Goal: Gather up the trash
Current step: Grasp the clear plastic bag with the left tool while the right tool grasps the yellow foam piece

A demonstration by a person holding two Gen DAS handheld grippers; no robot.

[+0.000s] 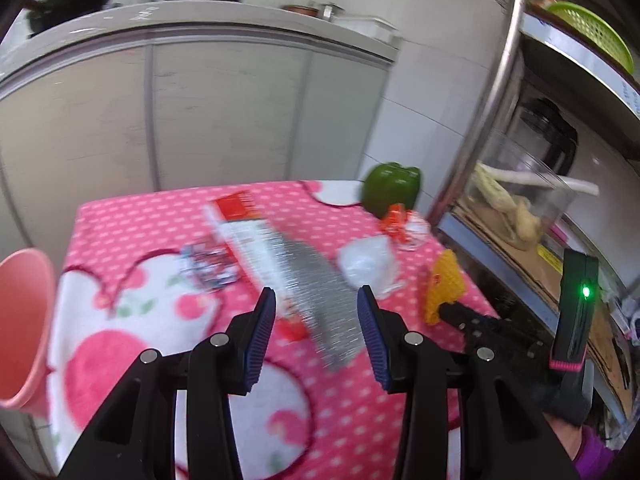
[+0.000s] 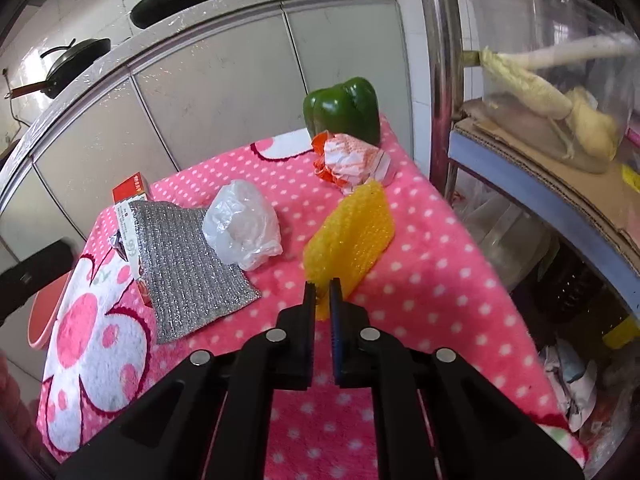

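yellow mesh wrapper [image 2: 349,236] is lying on the pink dotted cloth [image 2: 432,280] near its right edge, and the right gripper [image 2: 322,294] is pinching its near corner, jaws nearly together; lifting slowly should be keeping the flimsy piece from slipping out (only a corner is caught); the left gripper [image 1: 316,312] is hovering half open and empty over the silver scouring cloth [image 1: 316,300].
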